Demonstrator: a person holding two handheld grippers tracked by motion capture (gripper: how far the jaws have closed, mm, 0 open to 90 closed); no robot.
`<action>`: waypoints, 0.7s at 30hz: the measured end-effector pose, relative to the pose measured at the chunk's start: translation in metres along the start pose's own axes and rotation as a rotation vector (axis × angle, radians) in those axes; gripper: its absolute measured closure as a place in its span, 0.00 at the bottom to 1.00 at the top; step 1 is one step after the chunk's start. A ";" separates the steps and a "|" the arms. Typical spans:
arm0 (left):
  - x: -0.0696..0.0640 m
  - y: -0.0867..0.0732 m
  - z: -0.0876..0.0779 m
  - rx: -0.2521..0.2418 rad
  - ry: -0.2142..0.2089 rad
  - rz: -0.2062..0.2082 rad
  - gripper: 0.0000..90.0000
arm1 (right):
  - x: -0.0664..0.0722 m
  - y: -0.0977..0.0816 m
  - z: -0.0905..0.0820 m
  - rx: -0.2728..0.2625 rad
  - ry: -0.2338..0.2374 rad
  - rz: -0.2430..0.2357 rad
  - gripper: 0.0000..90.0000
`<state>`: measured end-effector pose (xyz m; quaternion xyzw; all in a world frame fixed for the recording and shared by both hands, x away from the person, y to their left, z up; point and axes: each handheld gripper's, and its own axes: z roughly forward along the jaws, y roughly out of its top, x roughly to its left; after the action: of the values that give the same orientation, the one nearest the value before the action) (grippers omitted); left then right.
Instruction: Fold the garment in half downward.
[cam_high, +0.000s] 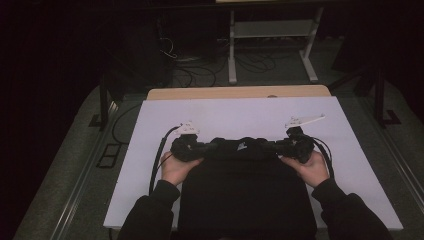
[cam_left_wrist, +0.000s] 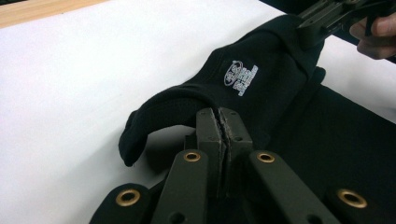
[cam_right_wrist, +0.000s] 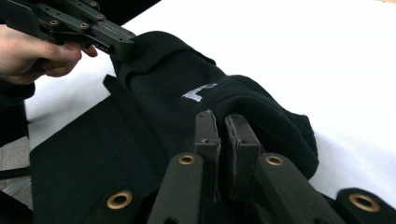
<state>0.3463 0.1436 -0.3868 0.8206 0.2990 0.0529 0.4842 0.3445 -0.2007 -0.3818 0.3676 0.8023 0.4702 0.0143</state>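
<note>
Black garment (cam_high: 245, 185) lay on the white table cover (cam_high: 240, 112) at the near edge, right in front of the person; its far edge was rolled or folded over into a thick band running left to right, held between the two grippers; left gripper (cam_high: 186, 147) sat at the band's left end, right gripper (cam_high: 296, 146) at its right end, each gripped from below by a hand, left hand (cam_high: 175, 167) and right hand (cam_high: 311, 169); in the left gripper view its jaws were pressed together on a fold of the black fabric (cam_left_wrist: 261, 88), cloth bulging up and over the tips; in the right gripper view the jaws pinched the same cloth (cam_right_wrist: 187, 79), a thin gap between the pads with fabric in it; each gripper view also caught the other gripper biting the far end of the band, lifted a bit off the table; garment was plain black, fleece-like, soft and thick, with a small white printed logo (cam_left_wrist: 241, 77) on the rolled part; rest of it lay flat toward the person; wooden table edge (cam_high: 240, 92) showed past the white cover.
</note>
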 end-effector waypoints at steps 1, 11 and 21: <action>-0.002 -0.001 -0.002 -0.004 0.002 0.002 0.97 | 0.002 -0.003 -0.002 -0.006 0.003 0.000 0.92; -0.022 -0.021 -0.014 0.011 -0.002 -0.002 0.97 | 0.014 -0.028 -0.013 0.007 -0.001 -0.008 0.92; -0.044 -0.039 -0.015 0.072 -0.048 -0.020 0.97 | 0.027 -0.046 -0.015 0.067 0.008 -0.014 0.92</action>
<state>0.2879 0.1446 -0.4022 0.8355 0.2972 0.0177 0.4619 0.2926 -0.2094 -0.4001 0.3602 0.8202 0.4445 0.0023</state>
